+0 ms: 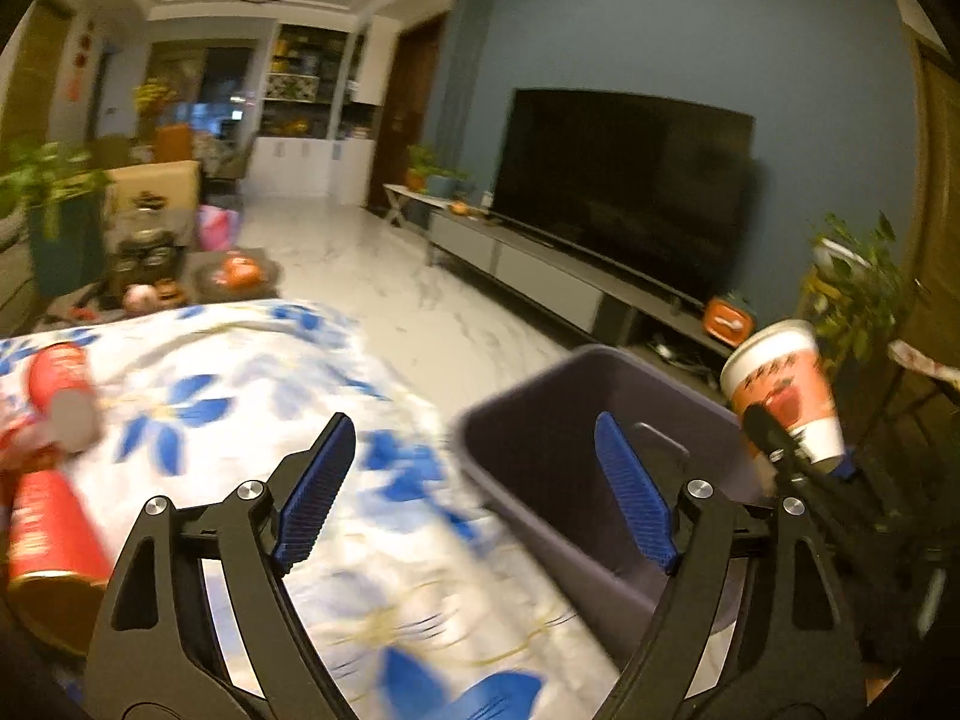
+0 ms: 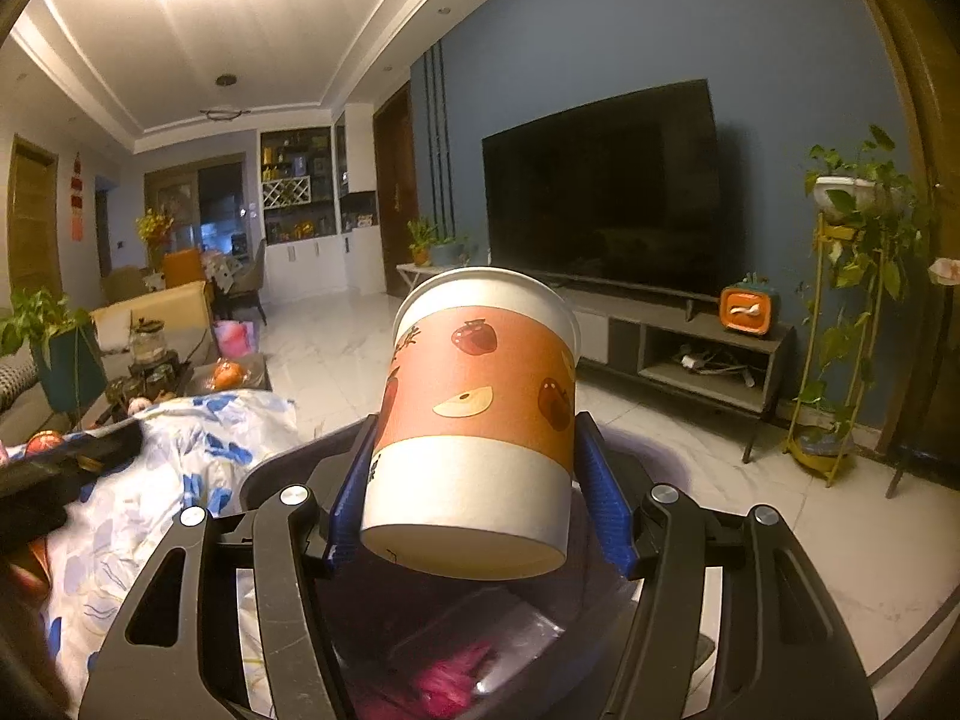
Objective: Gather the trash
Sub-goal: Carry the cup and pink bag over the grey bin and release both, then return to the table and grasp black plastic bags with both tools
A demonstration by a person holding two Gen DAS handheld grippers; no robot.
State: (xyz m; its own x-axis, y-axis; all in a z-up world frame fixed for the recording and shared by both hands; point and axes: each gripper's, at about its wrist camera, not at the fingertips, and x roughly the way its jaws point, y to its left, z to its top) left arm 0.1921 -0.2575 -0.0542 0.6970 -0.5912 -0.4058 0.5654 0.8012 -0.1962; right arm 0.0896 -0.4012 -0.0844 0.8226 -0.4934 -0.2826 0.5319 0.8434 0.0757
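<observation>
My right gripper (image 2: 477,429) is shut on a paper cup (image 2: 480,420) with an orange band of apple pictures, held tilted with its mouth pointing away. The cup hangs above a dark purple bin (image 2: 270,474) that holds pink wrapper trash (image 2: 450,678). In the left wrist view the same cup (image 1: 780,384) hovers at the bin's (image 1: 540,456) right rim. My left gripper (image 1: 474,438) is open with nothing between its blue pads, over the bin's left edge and the blue-flowered cloth (image 1: 240,396). Two red cans (image 1: 54,528) lie on the cloth at far left.
A large TV (image 2: 600,192) stands on a low cabinet (image 2: 690,348) against the blue wall. A plant stand (image 2: 852,300) is at the right. A tea tray with jars and fruit (image 1: 234,273) sits beyond the cloth. White marble floor (image 1: 390,276) stretches behind.
</observation>
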